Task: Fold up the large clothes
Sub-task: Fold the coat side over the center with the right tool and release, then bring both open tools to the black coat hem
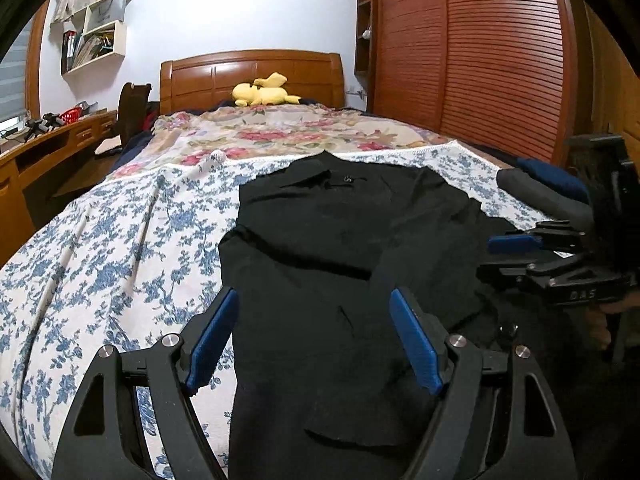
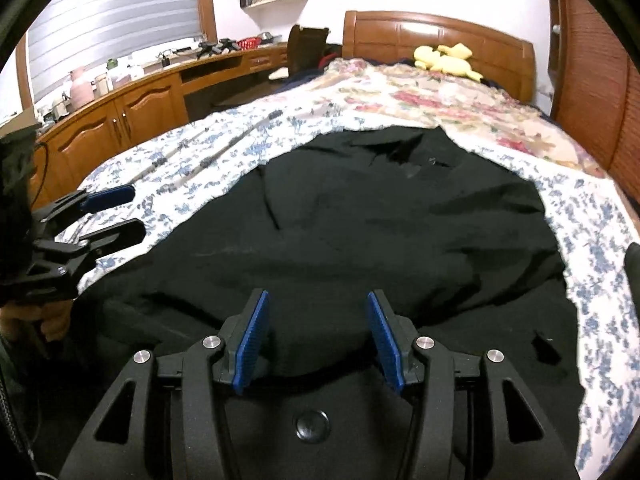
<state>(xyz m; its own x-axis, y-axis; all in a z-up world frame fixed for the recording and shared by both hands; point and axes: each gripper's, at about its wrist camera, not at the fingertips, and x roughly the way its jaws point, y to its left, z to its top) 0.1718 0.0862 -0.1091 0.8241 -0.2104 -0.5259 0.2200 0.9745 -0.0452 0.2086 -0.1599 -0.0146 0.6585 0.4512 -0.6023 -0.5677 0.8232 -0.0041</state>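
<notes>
1. On the bed, spread over the blue-and-white floral sheet, lies the black shirt — collar end toward the wooden headboard, hem end toward the cameras.
2. The left gripper hangs over the shirt's near left part, jaws spread wide, nothing between the blue pads; the left pad sits over the shirt's left edge where it meets the sheet.
3. The right gripper hovers over the near middle of the dark cloth, jaws parted with a clear gap, and no fabric is pinched between them.
4. From the left wrist view the right gripper shows at the right edge, side-on, fingers apart above the shirt's right side.
5. From the right wrist view the left gripper shows at the left edge, over the sheet just beside the shirt's edge, with a hand partly visible beneath it.
6. The shirt's left side looks folded inward, with a long crease running across the body.
7. Farther up the bed there's a red-flowered quilt, and a yellow plush toy rests against the headboard.
8. A wooden desk runs along the left — a slatted wardrobe stands on the right.
</notes>
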